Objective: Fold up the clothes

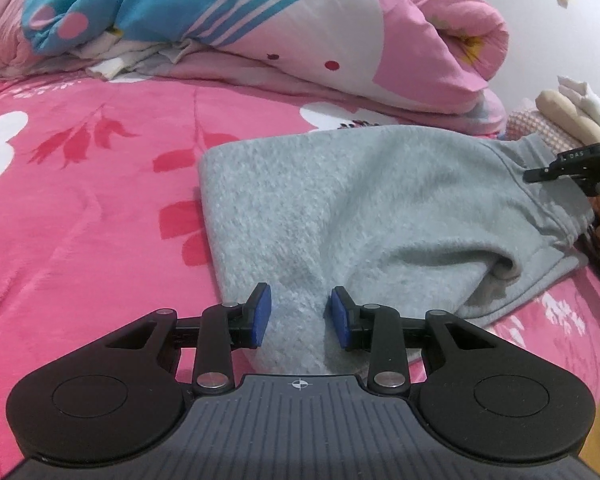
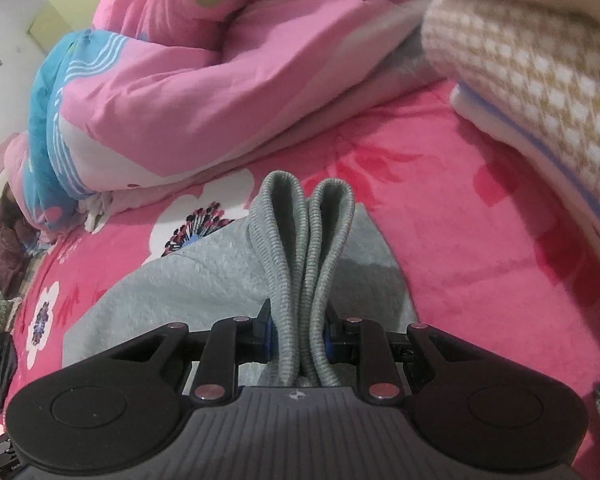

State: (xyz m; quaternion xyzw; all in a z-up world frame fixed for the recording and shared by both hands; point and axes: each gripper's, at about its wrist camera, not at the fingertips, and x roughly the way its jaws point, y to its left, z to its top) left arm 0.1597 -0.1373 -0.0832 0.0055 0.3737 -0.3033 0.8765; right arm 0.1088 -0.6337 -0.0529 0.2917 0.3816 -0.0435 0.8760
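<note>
Grey fleece sweatpants [image 1: 340, 208] lie partly doubled over on the pink flowered plush bedspread [image 1: 80, 184] in the left wrist view, fleecy inside showing. The left gripper [image 1: 300, 316] hovers over the near edge, blue pads apart, holding nothing.

In the right wrist view, the right gripper [image 2: 299, 332] is clamped on the bunched ribbed cuffs [image 2: 302, 240]. A fold looks to be under way; next, the cuffs likely need carrying across and laying square.
</note>
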